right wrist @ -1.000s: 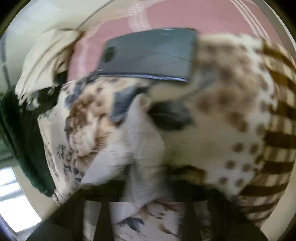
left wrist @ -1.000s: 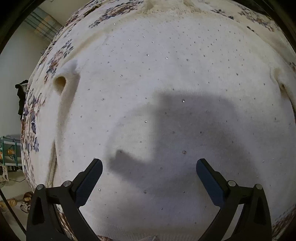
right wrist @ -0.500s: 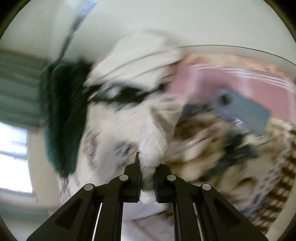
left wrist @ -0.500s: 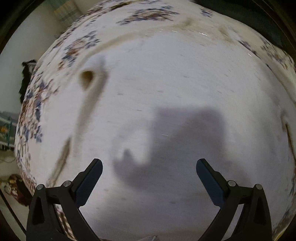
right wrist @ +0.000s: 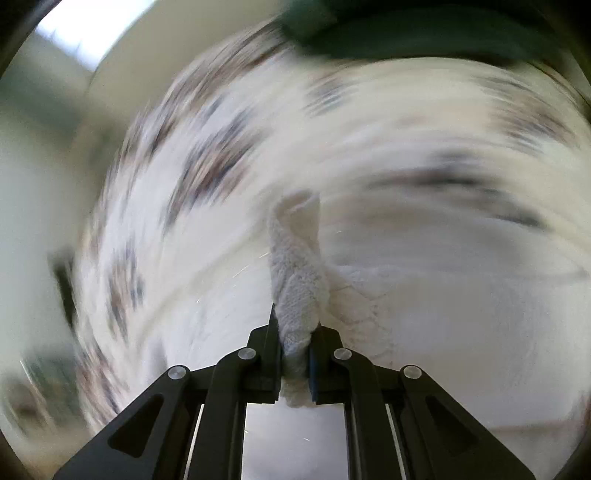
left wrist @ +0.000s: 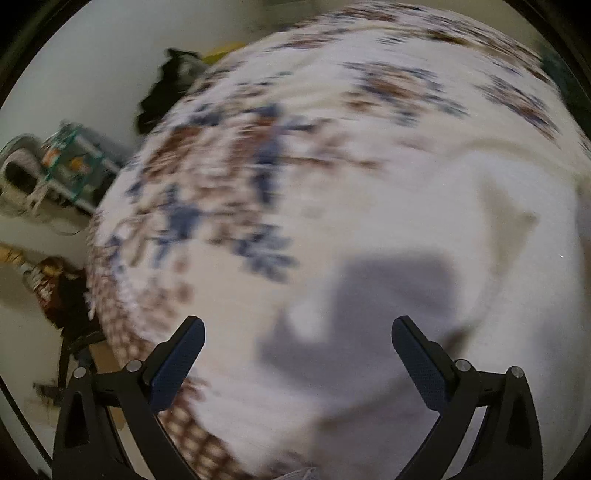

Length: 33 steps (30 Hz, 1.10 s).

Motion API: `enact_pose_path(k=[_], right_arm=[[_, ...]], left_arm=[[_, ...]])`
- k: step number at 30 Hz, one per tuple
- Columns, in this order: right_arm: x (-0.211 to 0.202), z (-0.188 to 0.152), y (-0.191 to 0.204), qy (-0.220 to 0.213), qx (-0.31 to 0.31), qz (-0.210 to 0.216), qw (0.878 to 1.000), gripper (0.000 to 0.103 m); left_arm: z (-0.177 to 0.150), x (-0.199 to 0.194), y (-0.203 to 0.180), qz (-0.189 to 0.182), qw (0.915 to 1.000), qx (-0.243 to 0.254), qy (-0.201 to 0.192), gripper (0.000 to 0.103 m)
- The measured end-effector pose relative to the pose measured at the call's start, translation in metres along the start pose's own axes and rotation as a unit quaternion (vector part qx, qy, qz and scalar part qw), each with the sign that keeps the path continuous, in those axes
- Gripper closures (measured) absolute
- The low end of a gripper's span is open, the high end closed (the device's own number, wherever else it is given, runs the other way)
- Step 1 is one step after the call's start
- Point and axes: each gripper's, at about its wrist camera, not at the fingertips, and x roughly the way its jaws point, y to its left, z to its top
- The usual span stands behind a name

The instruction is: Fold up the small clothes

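A cream knitted sweater (left wrist: 461,236) lies spread on a bed with a floral sheet (left wrist: 229,173); the left wrist view is blurred by motion. My left gripper (left wrist: 297,350) hangs open above the sweater's edge, nothing between its fingers, its shadow on the cloth below. In the right wrist view my right gripper (right wrist: 295,332) is shut on a bunched fold of the same cream sweater (right wrist: 297,266), which stands up between the pads and trails off to the right. The floral sheet (right wrist: 177,177) behind it is smeared.
Beyond the bed's left edge are a pale floor, a green-framed rack (left wrist: 74,162), dark clothing (left wrist: 166,92) by the wall and a dark heap (left wrist: 59,291). A dark green cloth (right wrist: 406,33) lies at the bed's far side in the right wrist view.
My left gripper swept left across the sweater to its edge, bringing sheet and floor into view. The right gripper swung round with the sweater fold still pinched; the phone and spotted cloth left its view.
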Motion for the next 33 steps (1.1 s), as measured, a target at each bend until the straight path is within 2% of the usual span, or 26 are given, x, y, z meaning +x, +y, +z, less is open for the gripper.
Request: enact_pose_path(k=[3, 5, 7, 10, 12, 14, 17, 18, 20, 21, 22, 23, 25, 26, 27, 28, 29, 30, 31, 33], right_arm=[[0.053, -0.025, 0.104, 0.04, -0.119, 0.005, 0.992, 0.092], [0.075, -0.045, 0.143, 0.06, -0.171, -0.002, 0.983, 0.092], [0.094, -0.061, 0.17, 0.071, -0.2, -0.027, 0.977, 0.092], [0.101, -0.068, 0.166, 0.088, -0.18, -0.044, 0.979, 0.088], [0.09, -0.067, 0.152, 0.109, -0.144, -0.027, 0.983, 0.074], [0.064, -0.068, 0.127, 0.118, -0.084, 0.003, 0.99, 0.044], [0.014, -0.078, 0.08, 0.105, -0.013, 0.017, 0.994, 0.04], [0.001, -0.085, 0.067, 0.105, 0.006, 0.012, 0.994, 0.04], [-0.024, -0.109, 0.032, 0.113, 0.047, 0.0, 0.993, 0.04], [-0.028, -0.114, 0.027, 0.117, 0.06, -0.005, 0.991, 0.04], [-0.036, -0.13, 0.01, 0.123, 0.08, -0.014, 0.989, 0.039], [-0.036, -0.132, 0.0, 0.129, 0.089, -0.02, 0.987, 0.039], [-0.035, -0.153, -0.019, 0.148, 0.107, -0.04, 0.982, 0.039], [-0.03, -0.158, -0.021, 0.155, 0.112, -0.049, 0.98, 0.039], [-0.027, -0.168, -0.027, 0.164, 0.118, -0.056, 0.978, 0.039], [-0.025, -0.178, -0.033, 0.171, 0.121, -0.061, 0.976, 0.039], [-0.022, -0.185, -0.036, 0.175, 0.122, -0.066, 0.975, 0.039], [-0.019, -0.191, -0.037, 0.18, 0.123, -0.068, 0.973, 0.039], [-0.018, -0.196, -0.038, 0.185, 0.123, -0.069, 0.973, 0.039], [-0.019, -0.202, -0.035, 0.186, 0.117, -0.069, 0.973, 0.039]], left_arm=[[0.001, 0.018, 0.046, 0.02, 0.9995, -0.023, 0.007, 0.0], [-0.003, 0.031, 0.071, 0.031, 0.9986, -0.039, 0.017, 0.0], [-0.009, 0.043, 0.091, 0.031, 0.9973, -0.058, 0.033, 0.0], [-0.016, 0.053, 0.111, 0.011, 0.9954, -0.078, 0.054, 0.0], [-0.022, 0.057, 0.124, -0.011, 0.9937, -0.09, 0.065, 0.0], [-0.029, 0.059, 0.14, -0.035, 0.9916, -0.1, 0.074, 0.0], [-0.042, 0.059, 0.162, -0.083, 0.9858, -0.117, 0.088, 0.0], [-0.047, 0.061, 0.168, -0.1, 0.9824, -0.125, 0.096, 0.0], [-0.058, 0.07, 0.173, -0.158, 0.9683, -0.15, 0.122, 0.0], [-0.063, 0.076, 0.172, -0.186, 0.9591, -0.161, 0.14, 0.0], [-0.069, 0.085, 0.169, -0.228, 0.9445, -0.175, 0.159, 0.0], [-0.075, 0.091, 0.164, -0.251, 0.9335, -0.187, 0.175, 0.0], [-0.082, 0.101, 0.146, -0.289, 0.9171, -0.197, 0.191, 0.001], [-0.084, 0.104, 0.134, -0.295, 0.9147, -0.193, 0.198, 0.008], [-0.083, 0.104, 0.119, -0.297, 0.9167, -0.178, 0.199, 0.015], [-0.08, 0.1, 0.109, -0.293, 0.9239, -0.157, 0.189, 0.024], [-0.076, 0.096, 0.097, -0.276, 0.9348, -0.127, 0.184, 0.058], [-0.072, 0.091, 0.087, -0.264, 0.9423, -0.098, 0.181, 0.097], [-0.066, 0.087, 0.084, -0.273, 0.9413, -0.088, 0.178, 0.097], [-0.05, 0.077, 0.094, -0.281, 0.9415, -0.1, 0.157, 0.097]])
